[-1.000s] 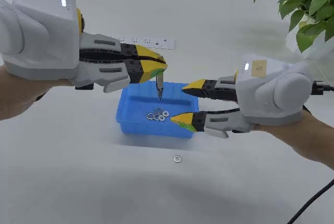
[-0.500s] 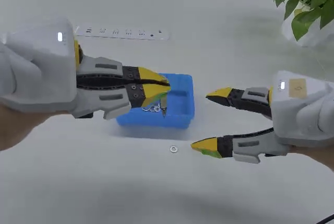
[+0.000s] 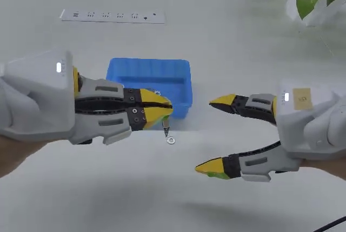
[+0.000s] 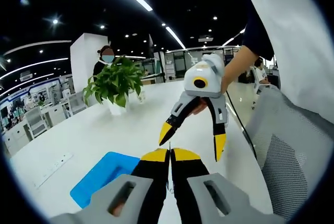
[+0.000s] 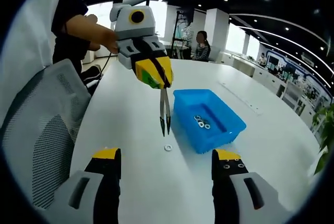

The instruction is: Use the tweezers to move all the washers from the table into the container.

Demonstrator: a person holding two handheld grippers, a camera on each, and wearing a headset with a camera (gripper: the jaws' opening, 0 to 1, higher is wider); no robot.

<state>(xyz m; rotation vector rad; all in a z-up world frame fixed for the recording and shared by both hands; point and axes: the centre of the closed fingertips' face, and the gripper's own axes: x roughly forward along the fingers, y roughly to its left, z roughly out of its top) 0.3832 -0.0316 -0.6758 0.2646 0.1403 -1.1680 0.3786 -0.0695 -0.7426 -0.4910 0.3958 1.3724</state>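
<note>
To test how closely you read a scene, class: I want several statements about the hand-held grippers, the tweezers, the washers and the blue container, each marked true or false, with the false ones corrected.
1. The left hand-held gripper is shut on the tweezers. True.
2. The right hand-held gripper holds a washer. False: its jaws stand open with nothing between them.
3. One washer lies on the table, outside the blue container. True.
4. The blue container is empty. False: several washers lie in it.
5. The tweezers' tips are inside the container. False: they hang over the table, close to the loose washer.
</note>
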